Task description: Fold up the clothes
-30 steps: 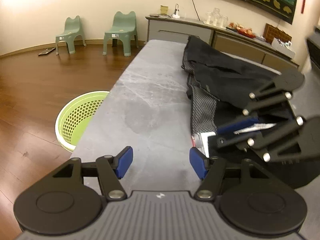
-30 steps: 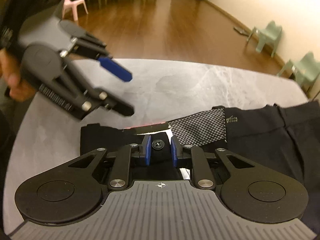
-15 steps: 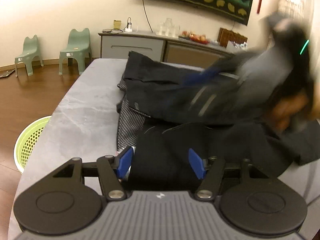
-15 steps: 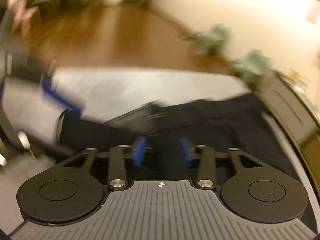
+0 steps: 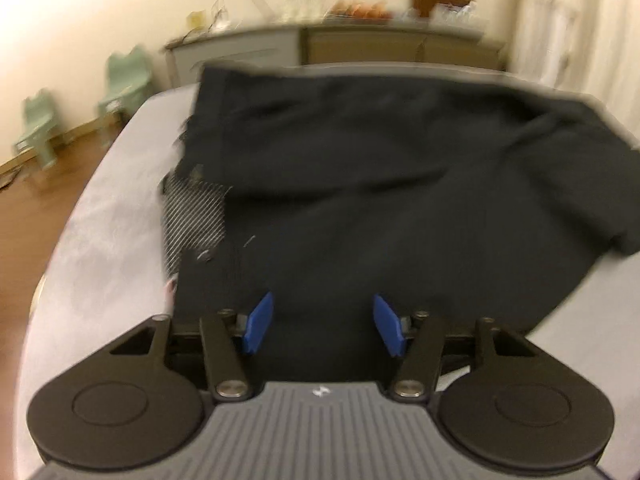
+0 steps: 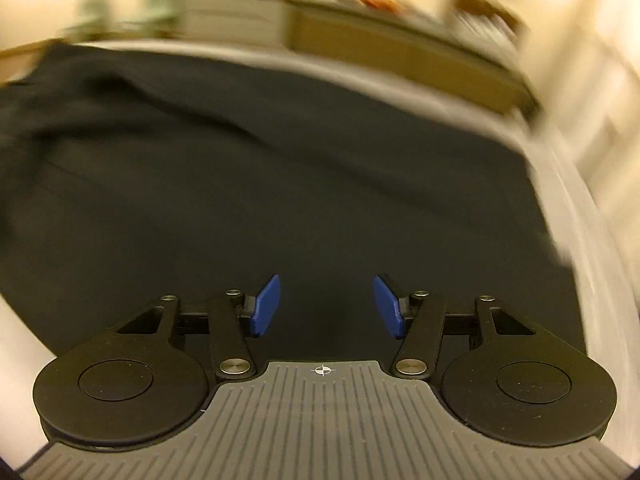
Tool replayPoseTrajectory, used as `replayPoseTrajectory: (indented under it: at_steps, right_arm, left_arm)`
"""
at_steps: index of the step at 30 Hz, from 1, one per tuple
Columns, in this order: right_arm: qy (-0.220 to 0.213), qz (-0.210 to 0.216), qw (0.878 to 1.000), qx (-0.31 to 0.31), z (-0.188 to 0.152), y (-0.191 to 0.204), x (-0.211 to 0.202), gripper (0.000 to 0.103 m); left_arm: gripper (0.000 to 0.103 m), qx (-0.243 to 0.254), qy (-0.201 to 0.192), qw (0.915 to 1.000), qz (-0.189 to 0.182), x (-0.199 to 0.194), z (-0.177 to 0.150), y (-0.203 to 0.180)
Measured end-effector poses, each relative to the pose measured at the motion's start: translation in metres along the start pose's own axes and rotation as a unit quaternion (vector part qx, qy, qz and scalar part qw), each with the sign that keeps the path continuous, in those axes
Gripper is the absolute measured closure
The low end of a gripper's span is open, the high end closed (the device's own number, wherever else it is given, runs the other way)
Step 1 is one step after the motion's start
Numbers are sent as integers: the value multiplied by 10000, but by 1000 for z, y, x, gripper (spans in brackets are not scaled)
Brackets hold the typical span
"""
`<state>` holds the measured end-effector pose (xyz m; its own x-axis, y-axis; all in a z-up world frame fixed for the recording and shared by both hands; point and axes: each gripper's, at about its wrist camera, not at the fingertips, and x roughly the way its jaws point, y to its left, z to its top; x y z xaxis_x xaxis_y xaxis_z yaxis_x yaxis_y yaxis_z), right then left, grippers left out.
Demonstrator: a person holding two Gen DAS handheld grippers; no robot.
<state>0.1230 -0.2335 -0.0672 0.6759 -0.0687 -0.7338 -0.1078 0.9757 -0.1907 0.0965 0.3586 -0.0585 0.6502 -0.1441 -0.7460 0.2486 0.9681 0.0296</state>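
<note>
Lying spread across the grey worktop (image 5: 120, 216), dark trousers (image 5: 380, 184) fill both views; left tongs (image 5: 322, 324) and right tongs (image 6: 326, 306) hover above them, blue pads (image 6: 267, 306) parted and empty; mesh lining (image 5: 196, 216) shows at nine o'clock.

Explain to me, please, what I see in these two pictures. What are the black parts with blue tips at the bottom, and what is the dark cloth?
Each picture comes from a small camera mounted on a hand-held tool, looking forward along its two fingers. A person holds one tool in each hand; there is no robot arm. The black parts with blue pads are those fingers.

In the left wrist view, the left gripper is open, over a dark garment that lies spread on a grey table. A patch of checked lining shows at the garment's left edge. Behind stand a sideboard and two green chairs.

In the right wrist view, the right gripper is also open, above the same garment. Neither gripper holds anything. Both pictures are blurred.
</note>
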Motion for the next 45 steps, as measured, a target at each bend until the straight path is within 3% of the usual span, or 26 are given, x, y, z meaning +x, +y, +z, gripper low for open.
replayPoseTrajectory:
  at_steps: [2, 5, 8, 11, 18, 20, 22, 24, 26, 27, 29, 31, 32, 36, 42, 43, 45]
  right_arm:
    - [106, -272, 9992, 276, -16, -35, 4, 47]
    - [265, -679, 9950, 690, -41, -86, 10, 47]
    - [422, -1084, 9871, 1101, -65, -138, 15, 47]
    - [451, -1410, 9834, 1052, -68, -161, 23, 44]
    - [449, -1538, 9812, 1077, -73, -183, 26, 33]
    - [561, -1673, 9772, 1180, -70, -186, 30, 35]
    - [449, -1756, 9732, 1415, -66, -192, 27, 40]
    - [-68, -1143, 9732, 1994, -59, -193, 7, 40]
    - [-520, -106, 9581, 2817, -51, -193, -2, 34]
    - [-599, 473, 9425, 3254, -49, -194, 1, 34]
    - [-528, 1481, 8956, 4162, -45, -198, 21, 34]
    - [-394, 1891, 8624, 4680, -37, -199, 47, 34]
    - [-330, 1977, 8538, 4806, -33, -197, 59, 34]
    - [-72, 2078, 8397, 5017, -16, -188, 102, 34]
    - [-383, 1814, 8305, 5252, 12, -185, 141, 35]
    - [-416, 1725, 8300, 5288, 16, -185, 142, 39]
    - [-348, 1543, 8327, 5306, 23, -184, 148, 63]
  left_arm:
    - [48, -137, 120, 9995, 272, 3, 1, 6]
    - [47, -348, 230, 9961, 783, 2, 3, 15]
    - [39, -420, 425, 9815, 1819, 5, 13, 14]
    - [48, -464, 459, 9813, 1810, 4, 15, 7]
    - [37, -566, 538, 9808, 1790, 1, 21, -8]
    - [43, -805, 467, 9800, 1761, -4, 25, -6]
    - [43, -1045, 214, 9796, 1705, -16, 32, -7]
    - [41, -1252, -123, 9794, 1580, -28, 41, -12]
    - [38, -1490, -410, 9792, 1312, -36, 53, -20]
    - [38, -1611, -529, 9788, 1146, -39, 59, -24]
    - [35, -1699, -669, 9794, 864, -41, 69, -36]
    - [35, -1664, -697, 9809, 721, -38, 77, -50]
    - [35, -1617, -682, 9821, 690, -35, 80, -57]
    - [35, -1413, -580, 9864, 612, -17, 93, -72]
    - [34, -1298, -577, 9888, 458, 2, 103, -85]
    - [34, -1323, -594, 9886, 398, 4, 106, -86]
    - [34, -1402, -627, 9877, 286, 8, 111, -88]
